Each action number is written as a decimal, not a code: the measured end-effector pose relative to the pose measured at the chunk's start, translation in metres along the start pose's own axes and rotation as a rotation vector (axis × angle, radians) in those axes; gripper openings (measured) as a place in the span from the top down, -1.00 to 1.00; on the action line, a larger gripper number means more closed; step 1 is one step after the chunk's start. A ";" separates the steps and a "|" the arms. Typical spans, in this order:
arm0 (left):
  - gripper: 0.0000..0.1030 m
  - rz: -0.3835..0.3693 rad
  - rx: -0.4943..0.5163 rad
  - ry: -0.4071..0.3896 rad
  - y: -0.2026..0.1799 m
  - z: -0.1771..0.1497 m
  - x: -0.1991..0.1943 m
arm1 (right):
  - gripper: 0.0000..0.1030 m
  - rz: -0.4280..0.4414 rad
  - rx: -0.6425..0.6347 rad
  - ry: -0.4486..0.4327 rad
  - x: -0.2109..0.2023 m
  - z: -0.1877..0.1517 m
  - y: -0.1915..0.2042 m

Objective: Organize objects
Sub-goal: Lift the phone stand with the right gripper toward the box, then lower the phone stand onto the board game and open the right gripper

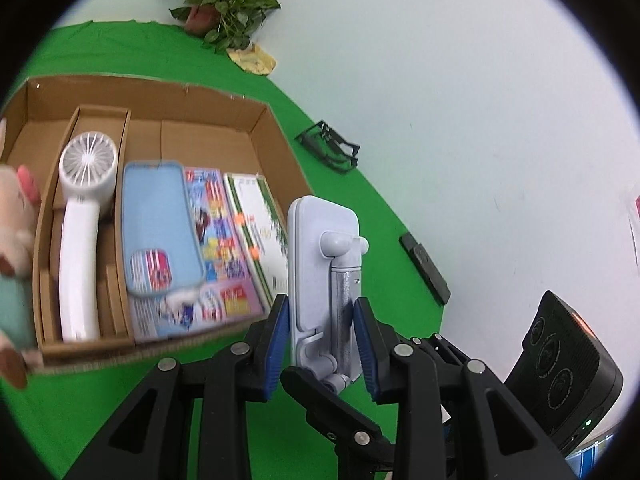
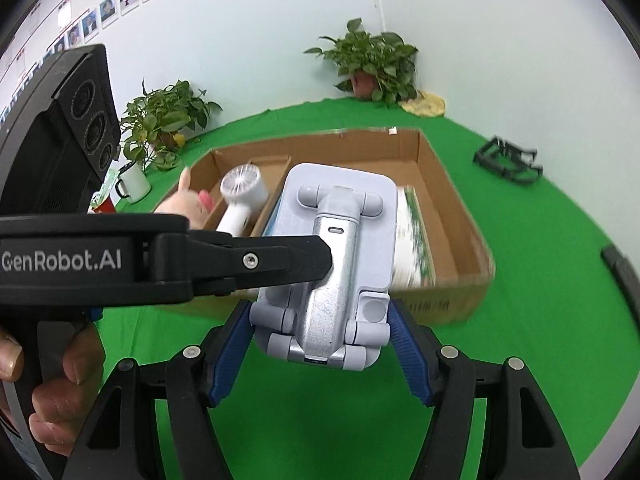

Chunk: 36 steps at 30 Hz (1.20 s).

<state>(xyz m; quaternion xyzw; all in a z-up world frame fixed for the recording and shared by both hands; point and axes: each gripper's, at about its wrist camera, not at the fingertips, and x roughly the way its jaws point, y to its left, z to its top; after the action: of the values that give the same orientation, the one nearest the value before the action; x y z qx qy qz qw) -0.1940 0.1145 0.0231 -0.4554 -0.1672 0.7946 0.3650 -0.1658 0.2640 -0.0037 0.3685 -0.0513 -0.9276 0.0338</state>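
The stand hangs over the worktop's near edge, gripped by both tools: left pinching its arm, right its base. The box lies just ahead.

plush toy: cut off by the left edge of my left wrist view, blurred.
box front wall: smeared, print unreadable.
booklets: partly under the blue case, titles too blurred to read.
phone stand: hides the box middle in my right view.
wall photos: too small to tell.
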 end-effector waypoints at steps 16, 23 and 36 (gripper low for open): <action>0.40 0.056 -0.084 0.012 0.033 0.078 0.039 | -0.25 0.036 -0.038 0.129 0.091 0.103 -0.027; 0.40 0.042 -0.197 0.080 0.073 0.080 0.075 | -0.25 0.042 -0.011 0.245 0.146 0.108 -0.045; 0.38 0.121 -0.224 0.147 0.092 0.068 0.096 | -0.25 0.015 0.014 0.332 0.182 0.083 -0.041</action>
<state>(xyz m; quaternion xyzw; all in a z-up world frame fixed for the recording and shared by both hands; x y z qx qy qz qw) -0.3213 0.1267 -0.0533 -0.5594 -0.2001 0.7561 0.2745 -0.3562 0.2925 -0.0724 0.5168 -0.0543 -0.8532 0.0459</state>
